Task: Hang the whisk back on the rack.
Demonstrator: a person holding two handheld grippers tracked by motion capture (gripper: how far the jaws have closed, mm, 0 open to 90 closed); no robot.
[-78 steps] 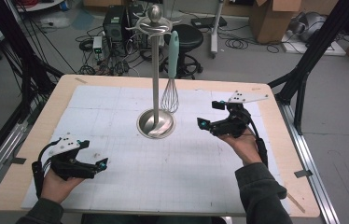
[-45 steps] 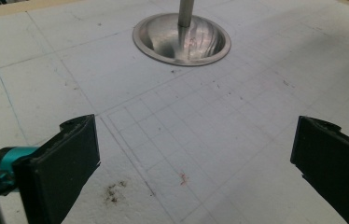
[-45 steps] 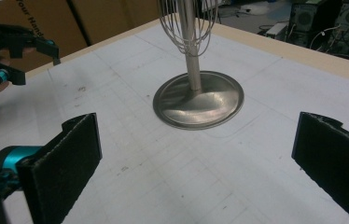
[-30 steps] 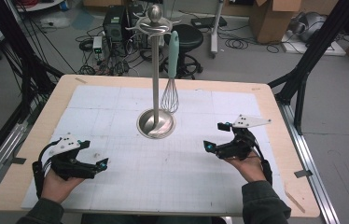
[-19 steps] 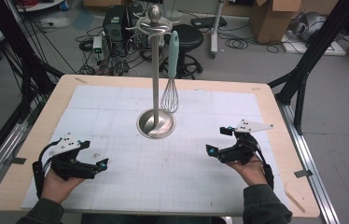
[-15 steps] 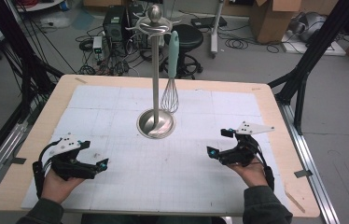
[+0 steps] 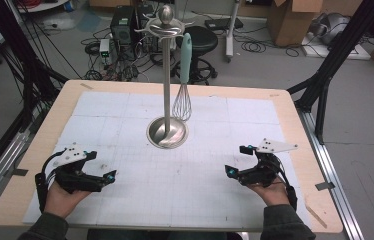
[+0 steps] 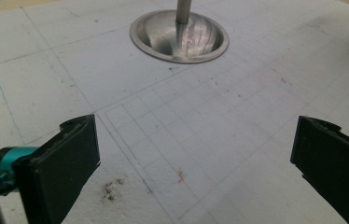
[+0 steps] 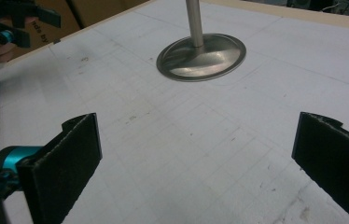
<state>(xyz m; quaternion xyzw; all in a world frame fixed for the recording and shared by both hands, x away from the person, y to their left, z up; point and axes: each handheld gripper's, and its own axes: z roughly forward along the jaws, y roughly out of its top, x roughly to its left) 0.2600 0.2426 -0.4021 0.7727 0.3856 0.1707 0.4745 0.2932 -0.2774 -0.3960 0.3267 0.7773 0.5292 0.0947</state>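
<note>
One whisk, one stand, two grippers.

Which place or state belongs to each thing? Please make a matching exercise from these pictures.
Things:
1. whisk
2. stand base
3. left hand-held gripper
4. right hand-held gripper

Places or states:
A. open, at the near right of the table
B. hanging from the top of the stand
C. open, at the near left of the table
D. resting on the white mat at the centre

Pairs: 1-B, 2-D, 3-C, 4-A
</note>
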